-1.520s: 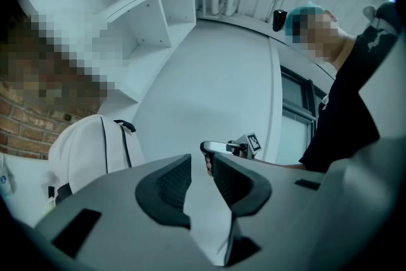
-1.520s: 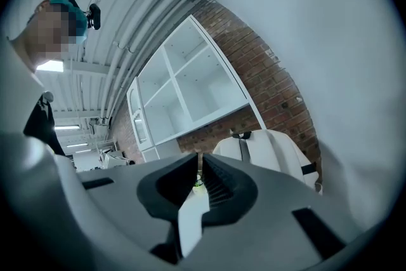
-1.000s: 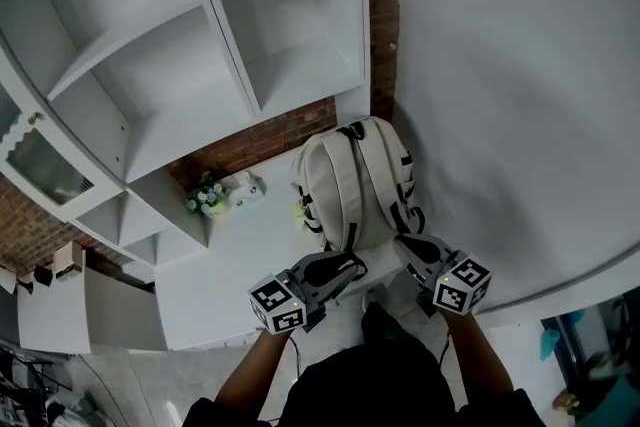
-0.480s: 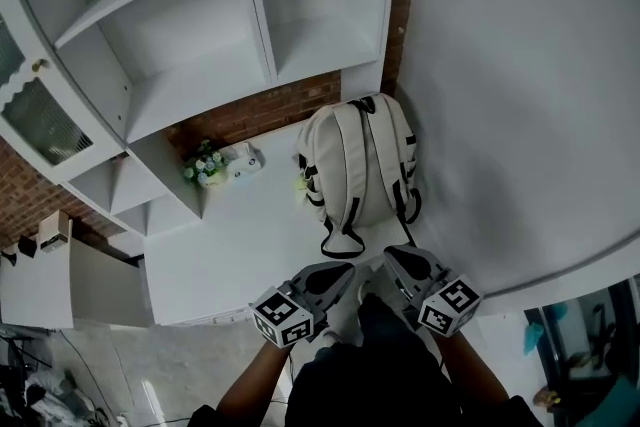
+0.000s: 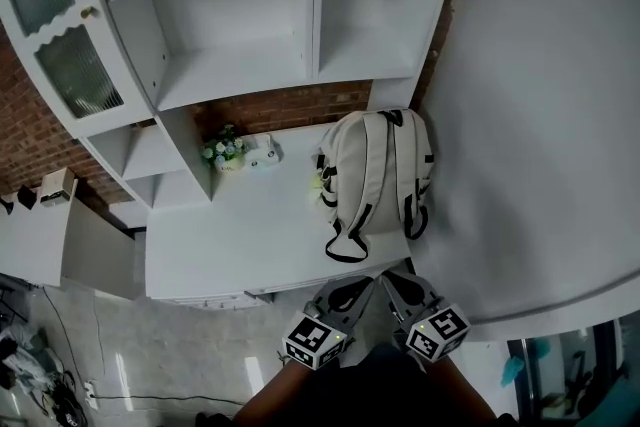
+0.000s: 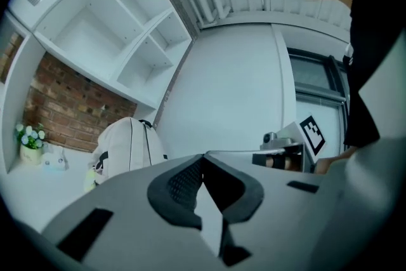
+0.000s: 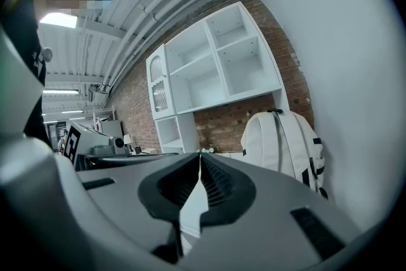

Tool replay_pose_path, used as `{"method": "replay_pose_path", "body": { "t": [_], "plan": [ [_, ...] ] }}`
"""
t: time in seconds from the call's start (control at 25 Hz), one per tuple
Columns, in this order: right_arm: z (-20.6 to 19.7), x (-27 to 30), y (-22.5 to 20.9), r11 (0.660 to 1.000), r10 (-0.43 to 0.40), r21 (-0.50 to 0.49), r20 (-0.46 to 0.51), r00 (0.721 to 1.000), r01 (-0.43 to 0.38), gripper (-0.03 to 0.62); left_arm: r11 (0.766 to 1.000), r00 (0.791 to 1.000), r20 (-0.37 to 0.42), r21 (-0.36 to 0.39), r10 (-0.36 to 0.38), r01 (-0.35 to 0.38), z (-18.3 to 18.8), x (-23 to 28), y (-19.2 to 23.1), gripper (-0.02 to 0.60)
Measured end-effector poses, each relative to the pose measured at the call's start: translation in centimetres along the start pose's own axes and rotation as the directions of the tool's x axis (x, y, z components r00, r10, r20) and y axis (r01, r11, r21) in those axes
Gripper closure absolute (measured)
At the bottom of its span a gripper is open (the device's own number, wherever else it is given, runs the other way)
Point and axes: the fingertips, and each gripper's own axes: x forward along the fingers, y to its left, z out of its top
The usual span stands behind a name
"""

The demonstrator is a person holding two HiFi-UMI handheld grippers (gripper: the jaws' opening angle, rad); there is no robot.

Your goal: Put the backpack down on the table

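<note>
Here, the white backpack (image 5: pixel 375 170) stands upright on the right end of the table (image 5: pixel 230 235). Its back leans against the white wall (image 5: pixel 540 115) at the table's right side, and its black-trimmed straps (image 5: pixel 345 243) trail toward the table's front edge. A small pot of flowers (image 5: pixel 222 153) and a pale box (image 5: pixel 265 155) sit at the table's rear, below the white shelf unit (image 5: pixel 250 35). The left gripper (image 5: pixel 360 283) and the right gripper (image 5: pixel 390 277) hover side by side just off the table's front edge, clear of the backpack. Each gripper's own view shows its fingers closed tip to tip with nothing between them.
</note>
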Motion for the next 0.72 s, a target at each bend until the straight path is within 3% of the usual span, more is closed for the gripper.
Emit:
{"method": "replay_pose_path", "body": {
  "t": [0.16,0.36,0.6,0.72],
  "plan": [
    [0.0,-1.6,-0.2,0.999,-0.017,-0.030,0.026,1.000,0.018,0.572,0.987,0.988,0.027,0.049,0.150,-0.151,0.4,0.4,-1.0,0.565],
    [0.2,-5.4,-1.1,0.996,-0.072,-0.053,0.055,0.996,0.075,0.572,0.939,0.941,0.037,0.064,0.337,-0.339,-0.1,0.2,-3.6,0.565],
    [-0.6,-11.9,-3.5,0.996,-0.069,-0.055,0.064,0.996,0.073,0.575,0.885,0.892,0.043,0.109,0.451,-0.453,-1.8,2.7,-10.0,0.565],
    [-1.8,-15.8,-4.1,0.998,-0.051,-0.031,0.042,0.998,0.052,0.576,0.870,0.873,0.030,0.071,0.488,-0.488,-3.7,3.8,-13.8,0.565]
  ]
}}
